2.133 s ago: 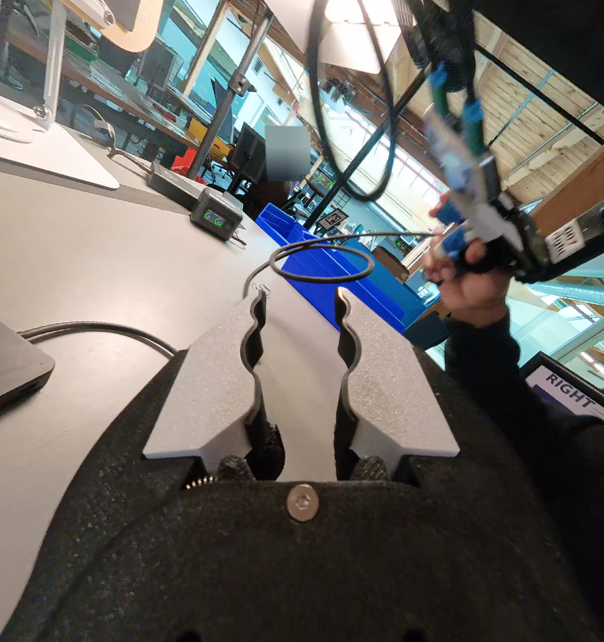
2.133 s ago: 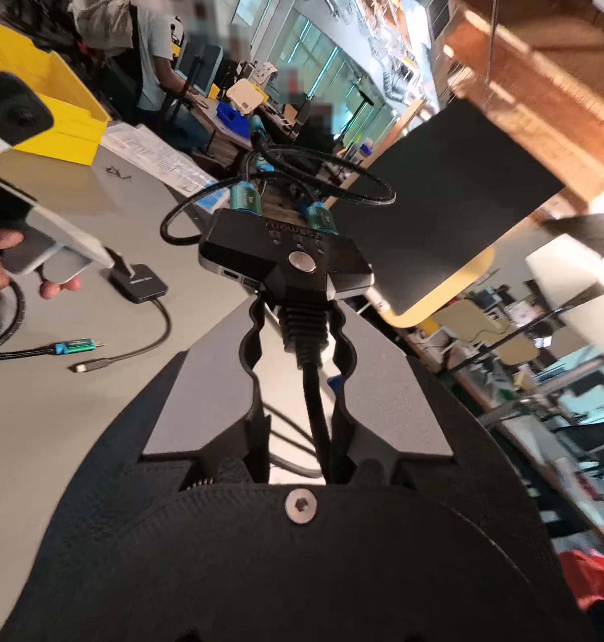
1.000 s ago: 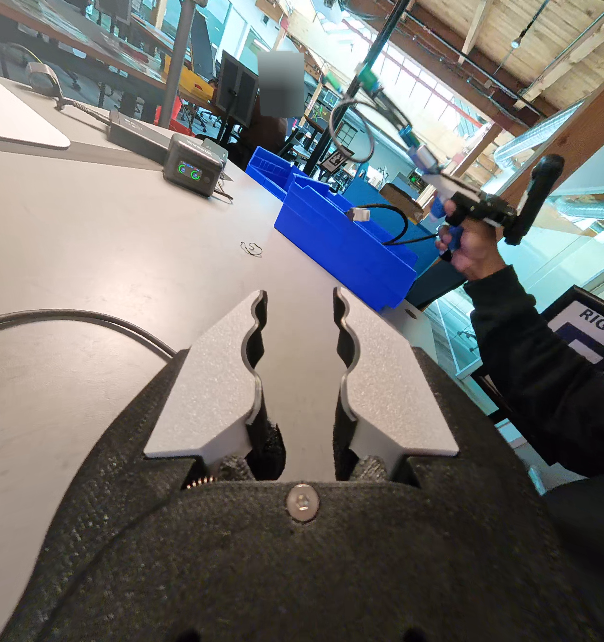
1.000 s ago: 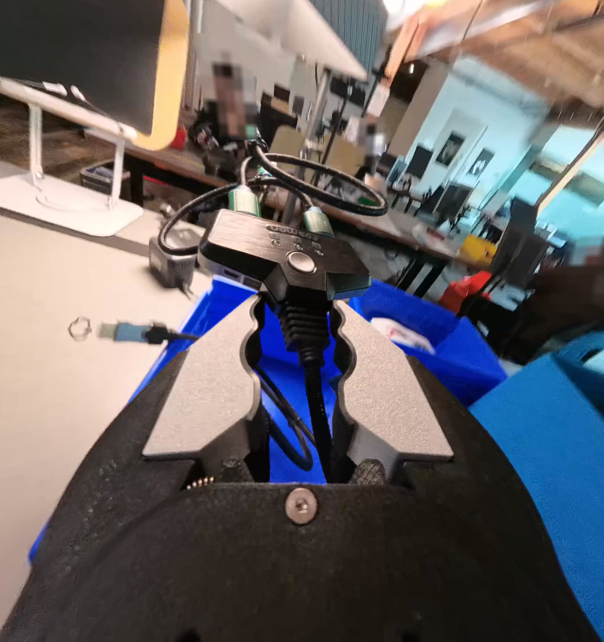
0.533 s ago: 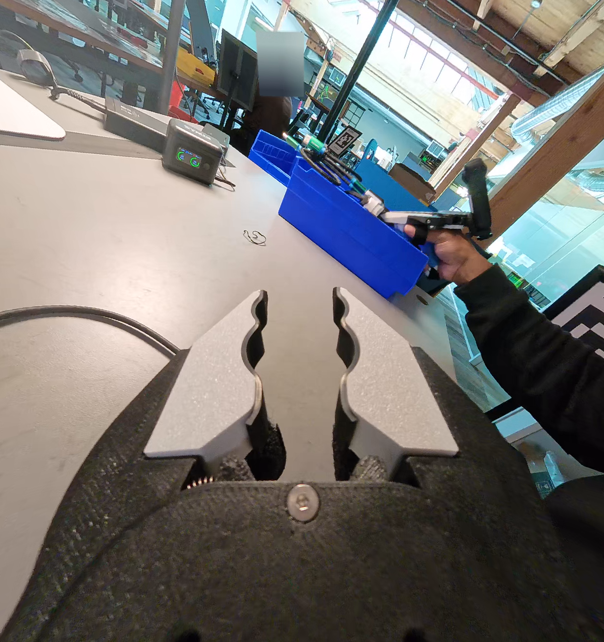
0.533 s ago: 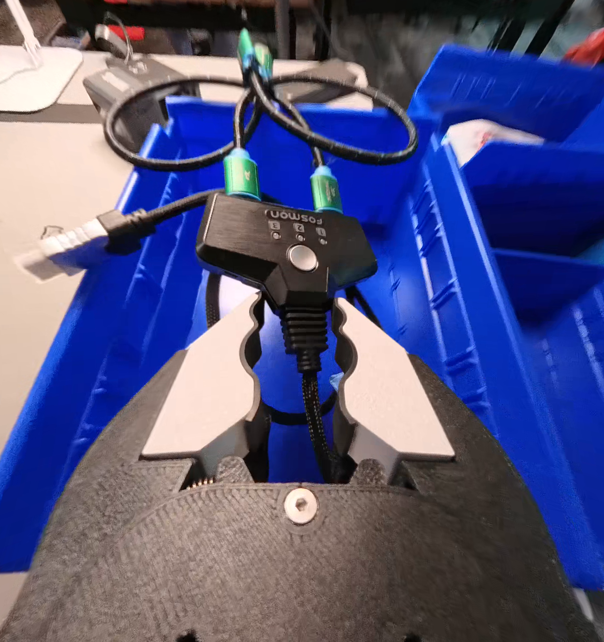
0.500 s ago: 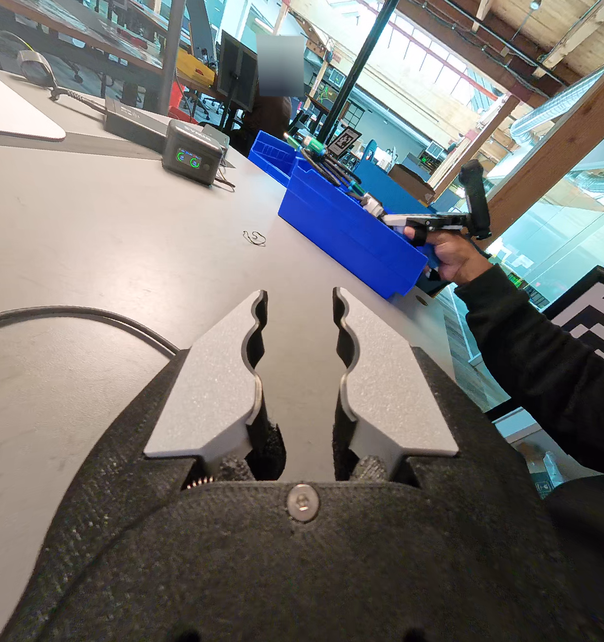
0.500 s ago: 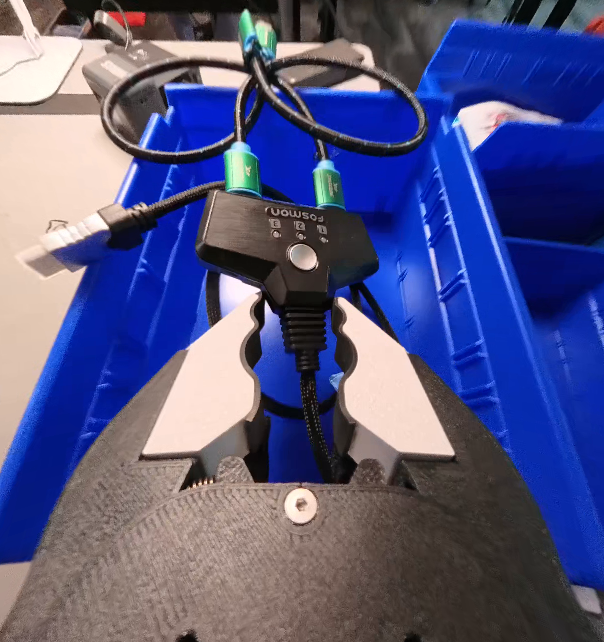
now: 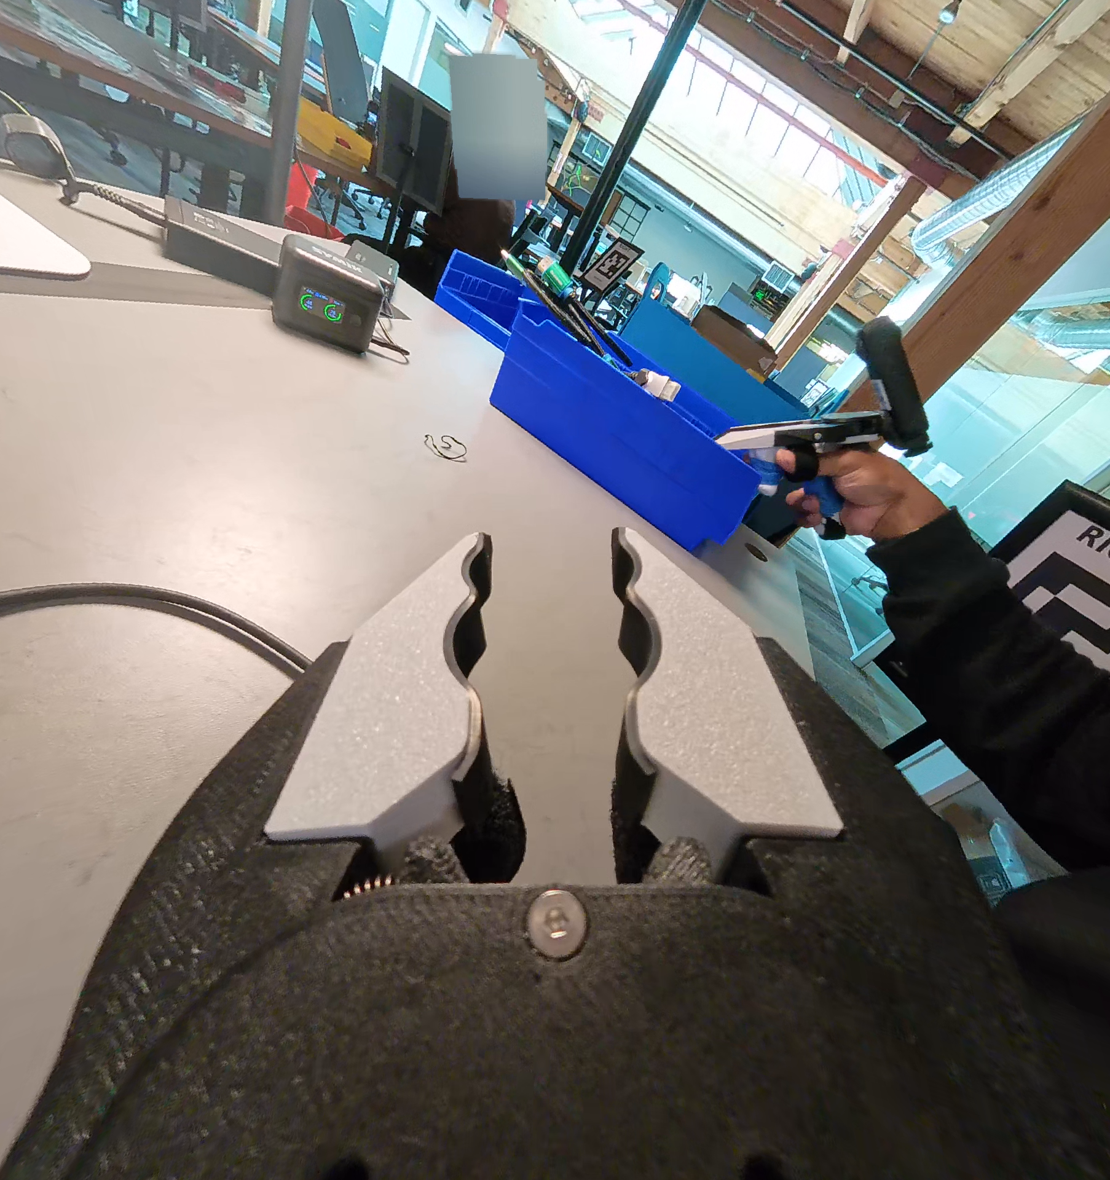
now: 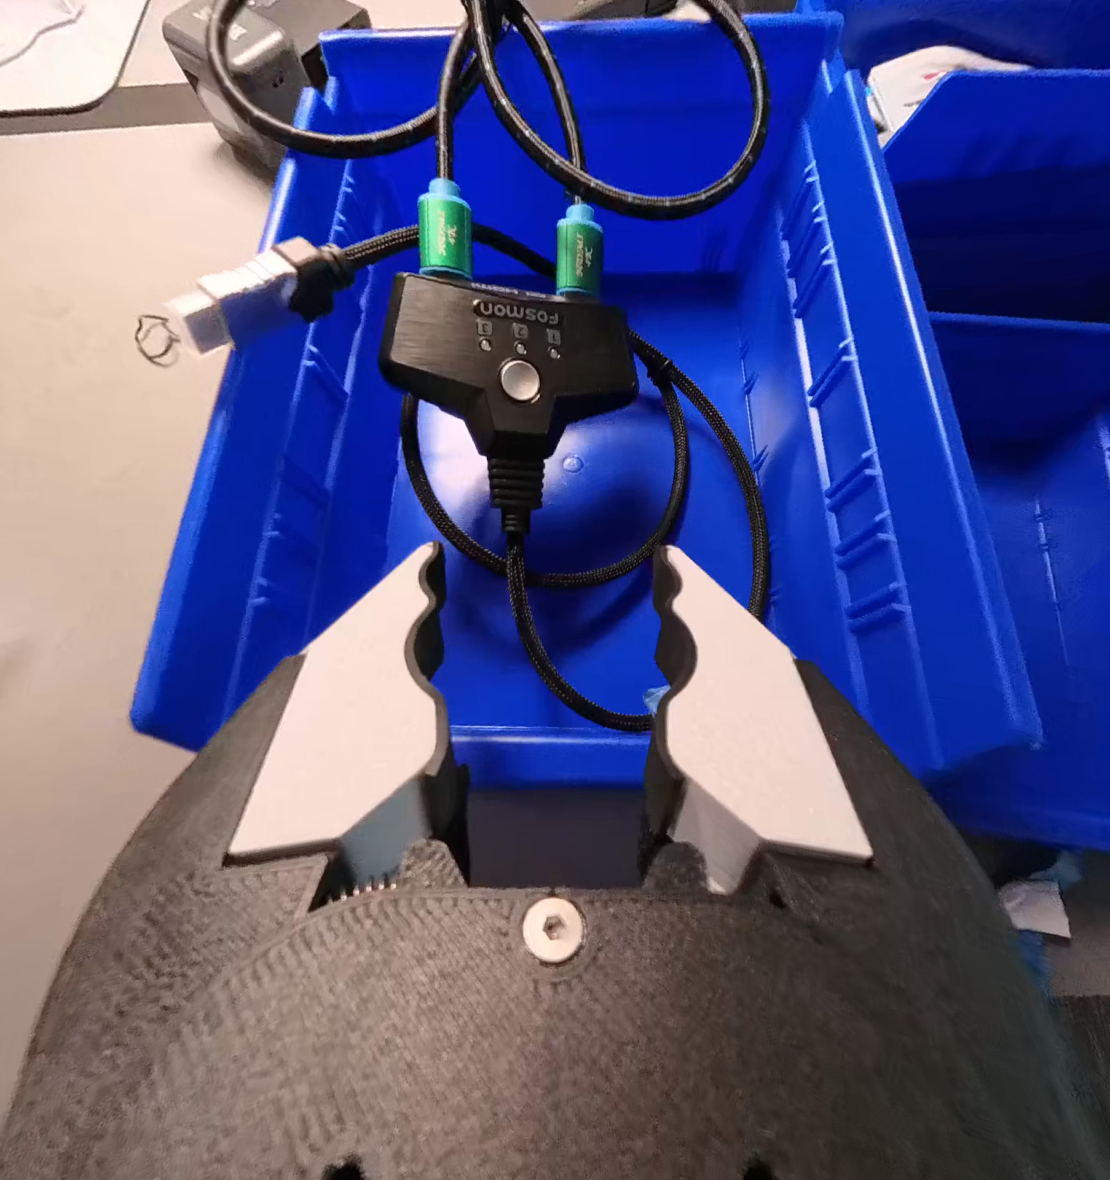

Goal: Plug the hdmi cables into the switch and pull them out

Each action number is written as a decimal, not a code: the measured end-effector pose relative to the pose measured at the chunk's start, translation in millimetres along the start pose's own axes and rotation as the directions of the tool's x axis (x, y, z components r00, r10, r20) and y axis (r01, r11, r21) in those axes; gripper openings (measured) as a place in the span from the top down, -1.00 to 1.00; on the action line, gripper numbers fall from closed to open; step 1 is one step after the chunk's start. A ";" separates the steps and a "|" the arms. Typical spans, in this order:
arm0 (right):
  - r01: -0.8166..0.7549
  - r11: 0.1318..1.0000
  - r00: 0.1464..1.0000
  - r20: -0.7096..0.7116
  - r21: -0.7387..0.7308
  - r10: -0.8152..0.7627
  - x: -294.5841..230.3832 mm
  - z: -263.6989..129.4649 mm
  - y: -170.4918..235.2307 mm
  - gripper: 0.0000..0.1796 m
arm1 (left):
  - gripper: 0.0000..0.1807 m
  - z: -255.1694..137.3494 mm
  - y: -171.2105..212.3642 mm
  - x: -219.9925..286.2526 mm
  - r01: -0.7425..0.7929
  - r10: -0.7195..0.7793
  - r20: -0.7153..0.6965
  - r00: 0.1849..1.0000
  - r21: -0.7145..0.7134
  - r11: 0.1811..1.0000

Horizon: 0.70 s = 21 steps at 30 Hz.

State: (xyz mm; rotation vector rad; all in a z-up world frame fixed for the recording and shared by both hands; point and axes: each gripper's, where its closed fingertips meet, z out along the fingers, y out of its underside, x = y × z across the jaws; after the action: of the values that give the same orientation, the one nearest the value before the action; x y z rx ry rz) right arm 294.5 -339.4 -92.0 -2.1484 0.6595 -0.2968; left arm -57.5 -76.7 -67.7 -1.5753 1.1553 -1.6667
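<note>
The black HDMI switch (image 10: 508, 364) lies inside a blue bin (image 10: 233, 511), free of my fingers. Two green-ended HDMI cables (image 10: 445, 239) (image 10: 577, 252) are plugged into its far side. Its own braided lead ends in a silver plug (image 10: 233, 306) that hangs over the bin's left wall. My right gripper (image 10: 547, 562) is open and empty just short of the switch. My left gripper (image 9: 549, 543) is open and empty over the grey table. In the left wrist view the right gripper (image 9: 789, 437) is held by a hand at the near end of the blue bin (image 9: 610, 440).
A dark charger with green lights (image 9: 326, 303) and a flat black box (image 9: 214, 239) stand beyond the bin. A black cable (image 9: 156, 606) crosses the table at left. A small wire clip (image 9: 445, 447) lies on the table. More blue bins (image 10: 1018, 319) sit to the right. Across from one pair of fingers to the other is roughly 45 cm. The black HDMI switch (image 10: 508, 364) is about 8 cm from my right fingertips. The right tips stand about 9 cm off the silver plug (image 10: 233, 306).
My right gripper carried the switch over the blue bin, lowered it in, then opened and drew back, leaving the switch lying in the bin. My left gripper stayed open over the table.
</note>
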 end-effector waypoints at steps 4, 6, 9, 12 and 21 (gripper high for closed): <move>0.090 0.988 0.996 0.001 0.125 -0.091 -14.7 -13.9 -29.1 0.32 | 0.57 1.7 2.1 0.2 0.000 0.000 0.000 1.000 -0.007 1.000; 0.129 0.980 0.991 0.003 0.154 -0.131 -20.4 -9.2 -44.7 0.35 | 0.57 3.3 4.1 0.8 -0.001 0.001 -0.002 1.000 -0.015 1.000; 0.172 0.972 0.984 0.014 0.162 -0.177 -26.6 11.4 -65.1 0.38 | 0.57 5.6 7.8 0.5 -0.010 0.010 0.003 1.000 -0.029 1.000; 0.212 0.964 0.975 0.040 0.159 -0.221 -34.5 35.8 -82.2 0.39 | 0.57 5.9 9.9 -3.1 -0.015 0.016 0.017 1.000 -0.038 0.999; 0.328 0.941 0.945 0.030 -0.086 -0.327 -27.4 104.5 -52.7 0.62 | 0.57 3.3 9.3 -9.6 -0.006 0.007 0.032 0.999 -0.037 0.999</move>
State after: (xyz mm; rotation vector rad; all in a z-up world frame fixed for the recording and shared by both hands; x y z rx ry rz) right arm 334.8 -228.3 -113.9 -2.3439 0.3064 -0.4345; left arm -54.4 -73.5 -80.7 -1.6138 1.1804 -1.6191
